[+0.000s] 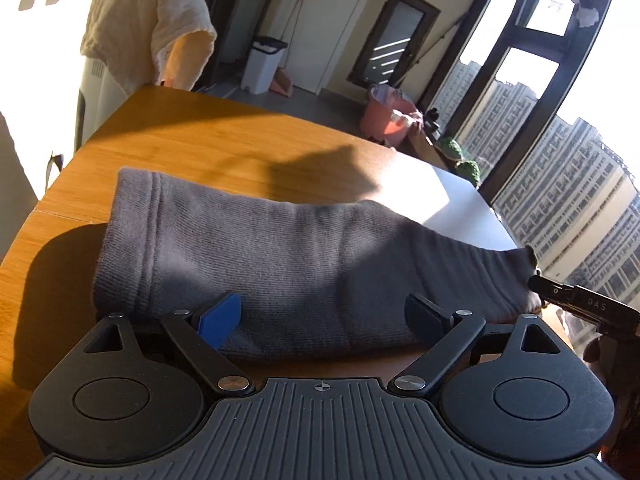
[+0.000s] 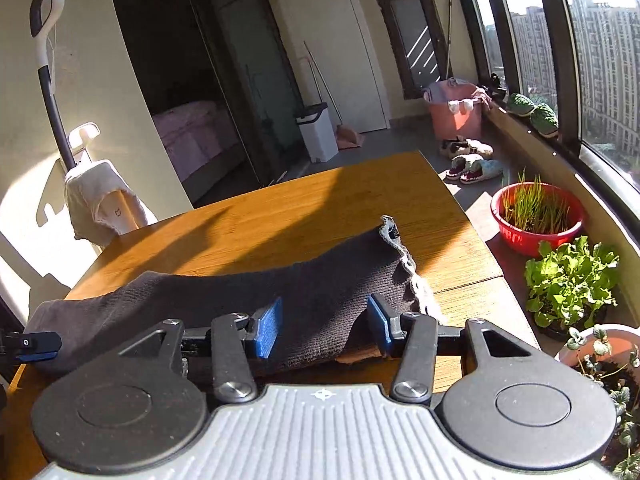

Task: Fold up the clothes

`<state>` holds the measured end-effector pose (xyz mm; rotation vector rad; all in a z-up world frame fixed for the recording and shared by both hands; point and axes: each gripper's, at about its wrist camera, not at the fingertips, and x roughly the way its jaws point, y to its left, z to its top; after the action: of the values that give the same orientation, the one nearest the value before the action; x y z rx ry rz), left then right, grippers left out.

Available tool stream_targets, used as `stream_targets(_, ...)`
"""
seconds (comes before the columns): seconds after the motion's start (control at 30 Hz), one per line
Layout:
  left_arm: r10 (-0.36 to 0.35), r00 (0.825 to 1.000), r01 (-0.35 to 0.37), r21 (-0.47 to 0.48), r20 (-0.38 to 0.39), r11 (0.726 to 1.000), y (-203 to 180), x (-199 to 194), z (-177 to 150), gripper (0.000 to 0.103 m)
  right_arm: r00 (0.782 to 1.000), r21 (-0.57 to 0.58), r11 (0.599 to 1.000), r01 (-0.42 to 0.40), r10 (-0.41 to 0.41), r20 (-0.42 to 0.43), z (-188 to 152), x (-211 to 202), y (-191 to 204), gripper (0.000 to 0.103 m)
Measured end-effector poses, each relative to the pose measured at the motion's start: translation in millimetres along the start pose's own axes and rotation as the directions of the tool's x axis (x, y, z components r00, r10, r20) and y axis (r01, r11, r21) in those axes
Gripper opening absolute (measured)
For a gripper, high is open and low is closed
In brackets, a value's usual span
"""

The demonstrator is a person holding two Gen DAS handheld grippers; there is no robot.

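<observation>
A sunlit room with tall windows [image 2: 592, 60] on my right holds a wooden table [image 2: 320, 200], half in bright light and half in shadow. On it, straight ahead of both my tools, lies a dark grey knitted garment [image 1: 260, 256], folded into a long band that runs across the table from left to right.

My left tool [image 1: 324, 318] is spread wide, its blue pads [image 1: 222, 318] resting at the near edge of the garment without pinching it. The ribbed hem of the cloth sits ahead and to the left of this tool. At the far right of its view, the tip of my other tool reaches the garment's right end.

My right tool [image 2: 324, 326] is also parted, one pad on either side of a raised hump of the cloth; the fabric sits between the pads, but there is a gap on each side, so nothing is clamped. The frayed, pale-edged end of the garment [image 2: 396, 240] rises just ahead and to the right of this tool.

Beyond the table, to the right, stand a red bowl of grass [image 2: 536, 216] and a leafy green plant [image 2: 568, 276]. Far ahead sits a pink bucket [image 2: 456, 112].
</observation>
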<state>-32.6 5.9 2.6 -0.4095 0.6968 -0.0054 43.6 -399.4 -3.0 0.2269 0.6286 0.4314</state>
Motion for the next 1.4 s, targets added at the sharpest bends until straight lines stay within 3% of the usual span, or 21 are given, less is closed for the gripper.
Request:
stream_targets(0.07,0.063,0.998,-0.063,0.012,0.023,0.998,12,3,7,0.093,0.999,0.011,0.999,-0.041,0.041,-0.004,-8,-4,6,0.048)
stream_targets(0.17,0.143,0.989,-0.144,0.035,0.047,0.989,20,8,13,0.093,1.0,-0.035,0.999,0.005,-0.004,0.024,-19,-8,15,0.049)
stream_targets(0.37,0.105,0.994,-0.106,0.008,0.021,0.994,3,3,16,0.098,0.999,-0.012,1.0,0.027,-0.026,0.028,-20,-5,11,0.055)
stream_targets(0.67,-0.093,0.996,0.092,0.169,-0.004,0.981,-73,26,1,0.103,1.0,-0.011,1.0,0.016,-0.016,0.023,-22,-4,11,0.059)
stream_targets(0.8,-0.065,0.997,0.07,0.18,-0.036,0.981,-89,49,-8,0.103,1.0,-0.002,1.0,0.008,-0.008,0.024,-22,-4,9,0.059)
stream_targets(0.87,-0.041,0.999,0.043,0.199,-0.017,0.979,-92,53,-14,0.103,1.0,-0.005,1.0,0.004,-0.004,0.022,-22,-3,9,0.061)
stream_targets(0.97,0.008,1.0,-0.013,0.305,0.017,0.952,-101,54,-28,0.103,1.0,-0.034,0.999,0.003,-0.003,0.013,-20,-1,11,0.067)
stream_targets(1.07,0.051,0.998,-0.055,0.341,0.021,0.939,-108,53,-32,0.103,1.0,-0.06,0.998,0.008,-0.008,0.005,-17,4,14,0.07)
stream_targets(1.2,0.072,0.997,-0.076,0.327,0.027,0.942,-104,50,-33,0.103,1.0,-0.032,0.999,0.004,-0.003,0.027,-16,2,9,0.069)
stream_targets(1.3,0.072,0.997,-0.078,0.316,0.032,0.946,-104,48,-33,0.103,0.992,0.038,0.996,0.084,-0.087,0.095,-21,-13,0,0.069)
stream_targets(1.33,0.071,0.997,-0.078,0.314,0.034,0.946,-103,47,-33,0.103,0.989,0.052,0.994,0.096,-0.101,0.108,-22,-17,-4,0.068)
stream_targets(1.4,0.071,0.997,-0.079,0.313,0.036,0.947,-103,46,-33,0.103,0.985,0.067,0.992,0.108,-0.115,0.127,-23,-24,-11,0.053)
